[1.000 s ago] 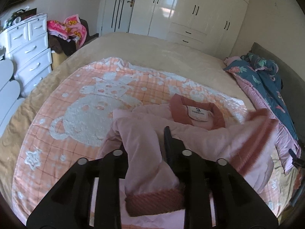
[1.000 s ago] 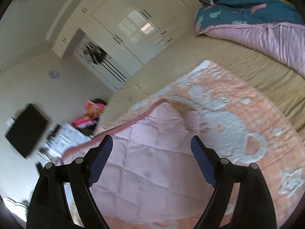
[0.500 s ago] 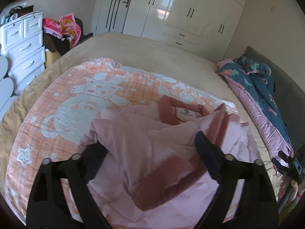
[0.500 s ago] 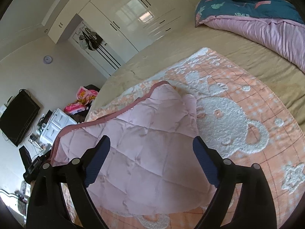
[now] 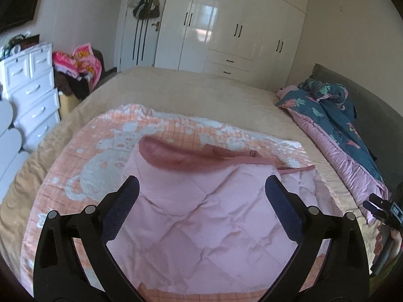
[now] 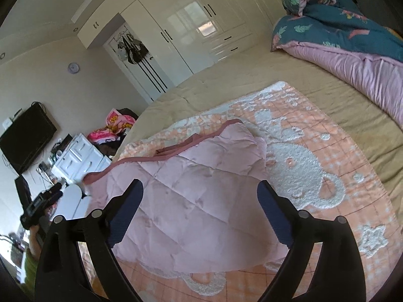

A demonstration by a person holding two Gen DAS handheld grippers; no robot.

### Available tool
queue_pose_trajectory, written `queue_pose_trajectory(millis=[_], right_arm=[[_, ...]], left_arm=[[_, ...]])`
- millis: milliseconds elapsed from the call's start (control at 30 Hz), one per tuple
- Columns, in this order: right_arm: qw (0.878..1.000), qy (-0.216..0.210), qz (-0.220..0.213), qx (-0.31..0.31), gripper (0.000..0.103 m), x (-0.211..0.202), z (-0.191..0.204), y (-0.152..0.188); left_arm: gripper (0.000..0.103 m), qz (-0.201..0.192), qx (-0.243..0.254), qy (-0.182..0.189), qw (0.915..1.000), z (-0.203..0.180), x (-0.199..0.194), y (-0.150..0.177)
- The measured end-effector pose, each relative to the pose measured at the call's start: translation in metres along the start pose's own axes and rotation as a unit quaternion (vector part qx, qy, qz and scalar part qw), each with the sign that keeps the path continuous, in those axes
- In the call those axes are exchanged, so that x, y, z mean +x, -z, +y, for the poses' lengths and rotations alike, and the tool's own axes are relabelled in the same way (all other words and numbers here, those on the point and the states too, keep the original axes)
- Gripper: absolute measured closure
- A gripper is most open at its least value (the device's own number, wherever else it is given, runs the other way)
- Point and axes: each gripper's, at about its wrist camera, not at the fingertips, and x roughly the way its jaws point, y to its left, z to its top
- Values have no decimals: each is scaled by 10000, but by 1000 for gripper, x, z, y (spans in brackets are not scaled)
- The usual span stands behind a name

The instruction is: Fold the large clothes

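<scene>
A pink quilted jacket (image 5: 206, 216) with darker pink ribbed trim (image 5: 181, 158) lies folded over on an orange and white blanket (image 5: 100, 151) on the bed. It also shows in the right wrist view (image 6: 196, 201). My left gripper (image 5: 201, 191) is open and empty, hovering above the jacket. My right gripper (image 6: 200, 193) is open and empty, also above the jacket. The jacket's collar and label are hidden under the folded part.
A blue floral and pink duvet (image 5: 335, 125) is piled at the bed's right side. A white drawer chest (image 5: 27, 95) and a heap of clothes (image 5: 78, 68) stand left of the bed. White wardrobes (image 5: 239, 30) line the far wall.
My left gripper opened and let go of the sleeve. The jacket's side went over the front, hiding the collar and label. The right gripper stayed open above it.
</scene>
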Motion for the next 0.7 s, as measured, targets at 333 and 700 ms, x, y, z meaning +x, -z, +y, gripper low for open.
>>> queue_pose_trajectory(millis=[333, 700], right_arm=[[9972, 534, -5, -517, 10, -5, 10, 11], [9871, 1150, 391, -1043, 8, 40, 3, 25]], left_arm=[[9, 43, 261, -286, 9992, 5, -9, 10], [9, 797, -240, -937, 9921, 79, 35, 60]])
